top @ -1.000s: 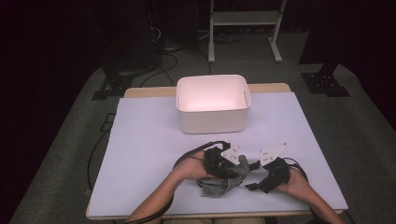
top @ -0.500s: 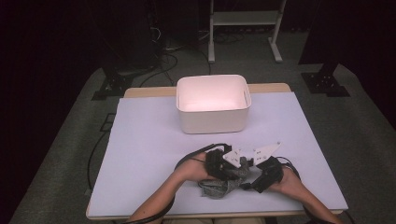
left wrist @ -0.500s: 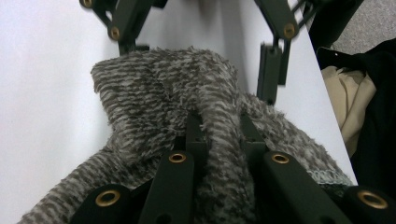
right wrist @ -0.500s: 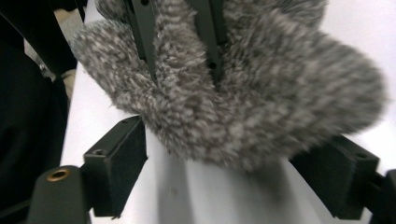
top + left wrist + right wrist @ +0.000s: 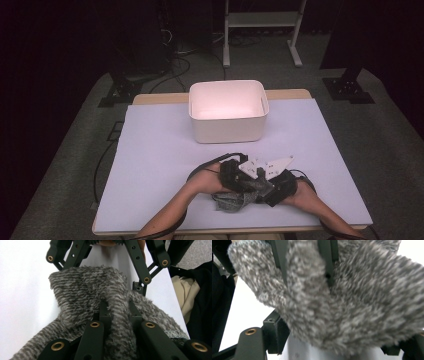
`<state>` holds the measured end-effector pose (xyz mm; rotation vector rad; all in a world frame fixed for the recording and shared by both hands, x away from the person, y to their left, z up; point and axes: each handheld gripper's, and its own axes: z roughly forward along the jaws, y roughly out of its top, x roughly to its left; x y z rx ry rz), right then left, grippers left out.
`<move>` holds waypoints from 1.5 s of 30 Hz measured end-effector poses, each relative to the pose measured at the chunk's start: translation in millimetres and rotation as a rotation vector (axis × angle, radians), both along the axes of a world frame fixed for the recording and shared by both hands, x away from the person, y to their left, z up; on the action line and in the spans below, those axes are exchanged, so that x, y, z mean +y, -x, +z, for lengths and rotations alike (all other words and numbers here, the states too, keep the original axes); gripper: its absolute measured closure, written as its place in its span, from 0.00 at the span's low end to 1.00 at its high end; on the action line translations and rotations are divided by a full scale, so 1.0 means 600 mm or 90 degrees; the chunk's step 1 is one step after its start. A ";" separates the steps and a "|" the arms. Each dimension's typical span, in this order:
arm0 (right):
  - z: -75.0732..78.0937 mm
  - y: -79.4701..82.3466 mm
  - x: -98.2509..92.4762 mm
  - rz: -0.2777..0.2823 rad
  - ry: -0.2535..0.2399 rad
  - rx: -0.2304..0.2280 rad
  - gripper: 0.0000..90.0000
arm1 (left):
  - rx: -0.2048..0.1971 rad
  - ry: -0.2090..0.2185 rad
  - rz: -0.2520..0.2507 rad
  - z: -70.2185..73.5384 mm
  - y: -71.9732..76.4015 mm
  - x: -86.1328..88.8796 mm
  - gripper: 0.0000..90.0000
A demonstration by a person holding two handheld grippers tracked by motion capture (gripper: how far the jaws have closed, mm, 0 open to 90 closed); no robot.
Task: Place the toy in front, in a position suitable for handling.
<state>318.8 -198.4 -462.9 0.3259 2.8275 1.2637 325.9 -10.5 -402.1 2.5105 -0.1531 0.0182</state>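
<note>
High view: near the front edge of the tabletop (image 5: 150, 165), a little right of its middle, one grey fuzzy cloth (image 5: 234, 200) lies bunched between two grippers that meet over it. The left gripper (image 5: 239, 181) comes in from the left on a bare forearm, and the right gripper (image 5: 265, 192) comes in from the right, so close that their black bodies and white top plates overlap.

Left gripper view: the left gripper's own jaws are clenched on a raised fold of the cloth (image 5: 105, 302), which bulges up between them and spills over both sides. Beyond the fold stand the right gripper's jaws, spread wider than the fold.

Right gripper view: the cloth (image 5: 352, 302) hangs close before the lens, draped over two dark bars of the left gripper (image 5: 304, 262) near the top. The right gripper's own jaws stand apart at the bottom corners with the cloth between them; they have just been closing a little, and whether the pads press the cloth cannot be told here.

Counted: one cloth, two grippers, one white bin (image 5: 227, 112). The bin stands open and upright at the middle of the back edge, well apart from the cloth. Bare tabletop stretches wide to the left of the hands, between them and the bin, and toward the right edge.
</note>
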 end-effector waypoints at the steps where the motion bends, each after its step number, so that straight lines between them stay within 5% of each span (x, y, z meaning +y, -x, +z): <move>1: 0.000 0.000 -0.001 0.001 -0.001 0.000 0.26 | 0.001 -0.003 0.007 0.002 0.000 0.003 0.88; 8: 0.000 -0.001 -0.001 0.004 0.000 0.001 0.26 | -0.008 -0.014 0.043 0.006 -0.001 0.060 0.88; 16: 0.000 -0.002 -0.002 0.005 -0.001 0.001 0.26 | -0.023 -0.059 0.100 -0.006 0.005 0.145 0.88; 24: 0.000 -0.002 -0.001 0.004 0.000 0.000 0.26 | -0.009 -0.049 0.141 -0.015 0.007 0.192 0.88; 30: 0.000 -0.001 -0.001 0.002 0.001 0.001 0.26 | 0.004 -0.016 0.105 -0.009 0.015 0.164 0.88; 38: 0.000 -0.001 -0.001 0.002 0.000 0.001 0.26 | -0.010 -0.021 0.038 0.001 0.017 0.075 0.88; 45: 0.000 -0.001 -0.001 0.002 -0.001 0.001 0.26 | -0.016 -0.021 0.007 0.006 0.012 0.027 0.88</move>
